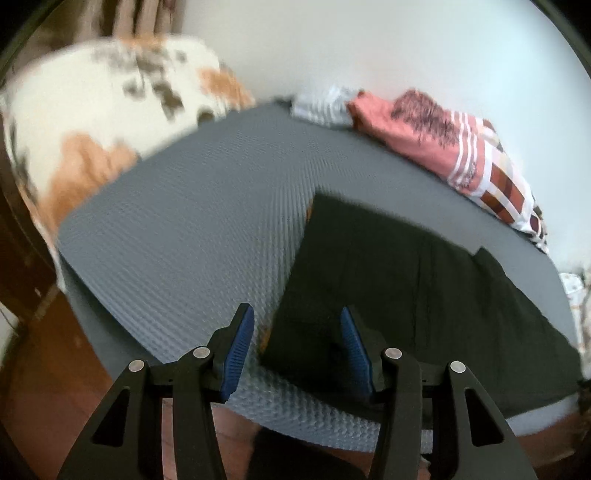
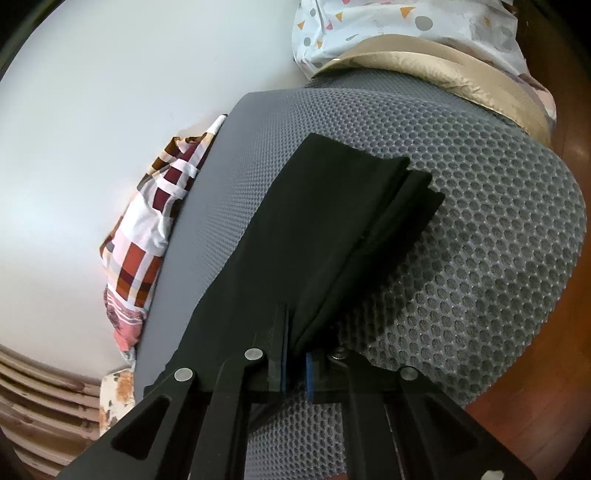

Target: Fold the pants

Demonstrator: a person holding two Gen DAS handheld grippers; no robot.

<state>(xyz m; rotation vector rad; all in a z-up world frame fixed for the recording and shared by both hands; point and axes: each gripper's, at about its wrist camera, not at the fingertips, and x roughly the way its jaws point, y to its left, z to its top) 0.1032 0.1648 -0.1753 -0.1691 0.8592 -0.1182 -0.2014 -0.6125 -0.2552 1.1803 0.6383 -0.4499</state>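
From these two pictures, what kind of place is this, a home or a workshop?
Most likely a home, probably a bedroom. Black pants lie on a grey textured mat that seems to cover a bed, a patterned pillow sits at one end, and other folded clothes wait along the white wall.

Black linkage arms, silver rivets, apparently ribbed blue fingers (image 1: 242,347)

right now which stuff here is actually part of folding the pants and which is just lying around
Part of the job:
- black pants
- right gripper, shut on the pants' edge
- left gripper, open above the pants
- grey mat under them

Just lying about:
- pink garment
- checked cloth
- white and orange blanket
- spotted white bedding
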